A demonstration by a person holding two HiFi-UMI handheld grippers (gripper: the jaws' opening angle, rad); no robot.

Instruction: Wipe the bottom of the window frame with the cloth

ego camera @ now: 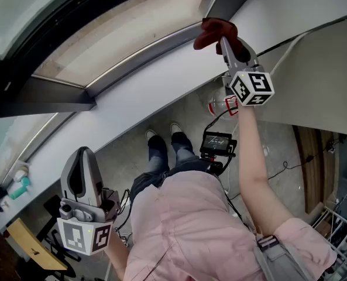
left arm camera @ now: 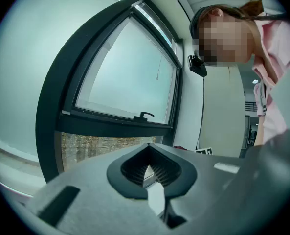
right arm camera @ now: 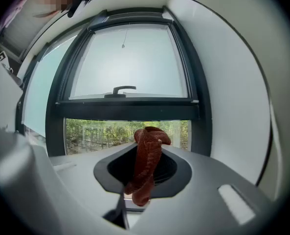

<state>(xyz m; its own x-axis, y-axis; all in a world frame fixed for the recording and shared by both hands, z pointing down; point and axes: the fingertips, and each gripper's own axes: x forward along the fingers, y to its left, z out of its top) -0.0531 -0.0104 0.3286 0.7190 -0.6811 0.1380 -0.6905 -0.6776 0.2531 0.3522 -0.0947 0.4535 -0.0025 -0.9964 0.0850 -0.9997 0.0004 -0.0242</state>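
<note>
A dark red cloth (ego camera: 214,30) is bunched between the jaws of my right gripper (ego camera: 221,38), which is shut on it. In the head view, the gripper is raised to the grey bottom rail of the window frame (ego camera: 139,55), at its right end, with the cloth at or just off the rail. In the right gripper view the cloth (right arm camera: 146,164) hangs twisted from the gripper (right arm camera: 145,174) in front of the lower pane and the dark frame (right arm camera: 127,107). My left gripper (ego camera: 83,154) is held low on the left, shut and empty; in its own view the left gripper (left arm camera: 152,174) points at the frame (left arm camera: 116,127).
A white sill (ego camera: 132,105) runs below the window. Small bottles (ego camera: 21,184) stand at its left end. A window handle (right arm camera: 122,89) sits on the upper sash. On the floor lie a screen device (ego camera: 217,141) with cables, and a yellow board (ego camera: 30,246).
</note>
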